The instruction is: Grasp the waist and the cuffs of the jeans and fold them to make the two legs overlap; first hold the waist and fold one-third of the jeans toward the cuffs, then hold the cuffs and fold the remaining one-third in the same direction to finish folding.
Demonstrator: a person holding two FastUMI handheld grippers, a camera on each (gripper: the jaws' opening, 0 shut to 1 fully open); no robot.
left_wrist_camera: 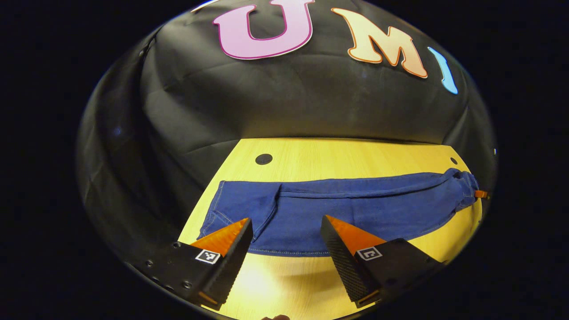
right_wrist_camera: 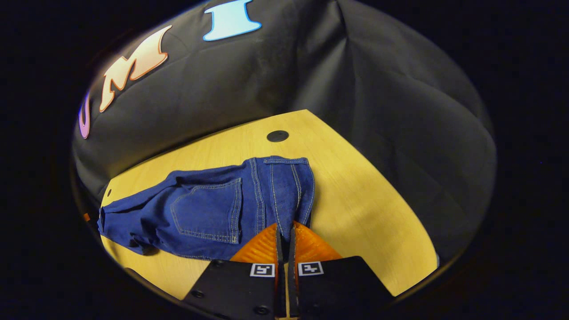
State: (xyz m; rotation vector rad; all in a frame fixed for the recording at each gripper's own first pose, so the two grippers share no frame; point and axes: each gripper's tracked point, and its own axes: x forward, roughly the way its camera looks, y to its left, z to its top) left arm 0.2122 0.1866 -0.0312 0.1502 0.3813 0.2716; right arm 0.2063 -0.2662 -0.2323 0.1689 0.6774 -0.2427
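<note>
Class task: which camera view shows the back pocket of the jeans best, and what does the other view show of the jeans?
The right gripper view. There the back pocket faces the camera with its stitched outline plain, beside the shut right claw at the waist of the jeans. The left gripper view shows the jeans lying lengthwise on the table, with no pocket outline discernible.

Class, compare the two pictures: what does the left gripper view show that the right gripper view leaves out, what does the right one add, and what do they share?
Left gripper view: the left tool hovers open over the near hem, and the blue denim jeans lie stretched lengthwise. Right gripper view: the right tool is shut at the waist end, beside a stitched back pocket. Both share the jeans, the yellow wooden table and its black round hole.
</note>
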